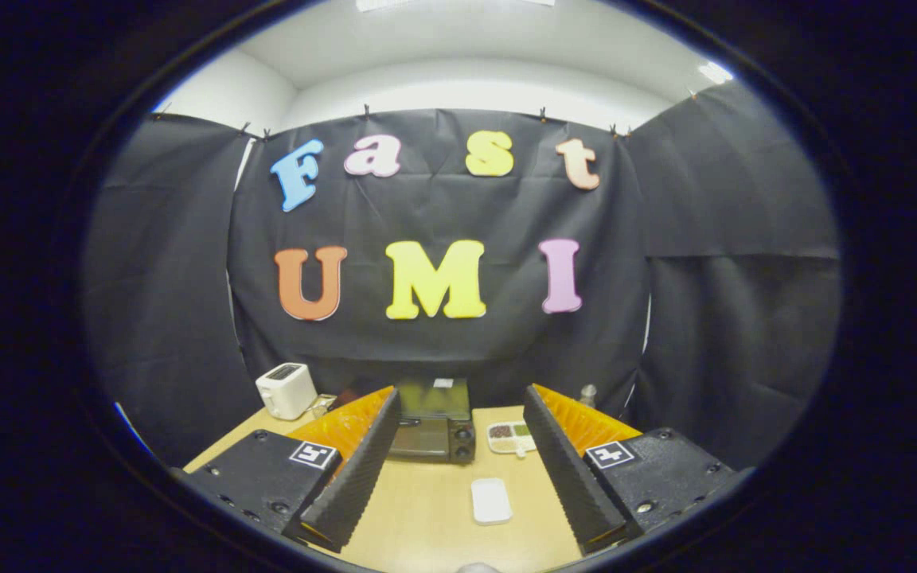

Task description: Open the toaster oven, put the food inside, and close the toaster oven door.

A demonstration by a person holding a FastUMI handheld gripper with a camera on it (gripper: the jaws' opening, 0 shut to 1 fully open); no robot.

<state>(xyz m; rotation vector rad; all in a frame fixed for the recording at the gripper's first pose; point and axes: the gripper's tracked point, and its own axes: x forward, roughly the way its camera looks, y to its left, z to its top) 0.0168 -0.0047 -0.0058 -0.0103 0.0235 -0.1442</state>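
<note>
Your gripper hangs above the table with its fingers wide apart and holding nothing, the closed oven beyond and between them, a white dish between them nearer you, a food tray just right of the oven, a toaster beyond the left finger.

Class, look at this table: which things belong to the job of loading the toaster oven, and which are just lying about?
Part of the job:
toaster oven, door shut, beyond the fingers
divided food tray, beside the oven
gripper, fingers wide open, holding nothing

Probably just lying about:
white pop-up toaster by the wall
flat white dish on the wooden table, apparently empty
small jar, too small to identify
</note>
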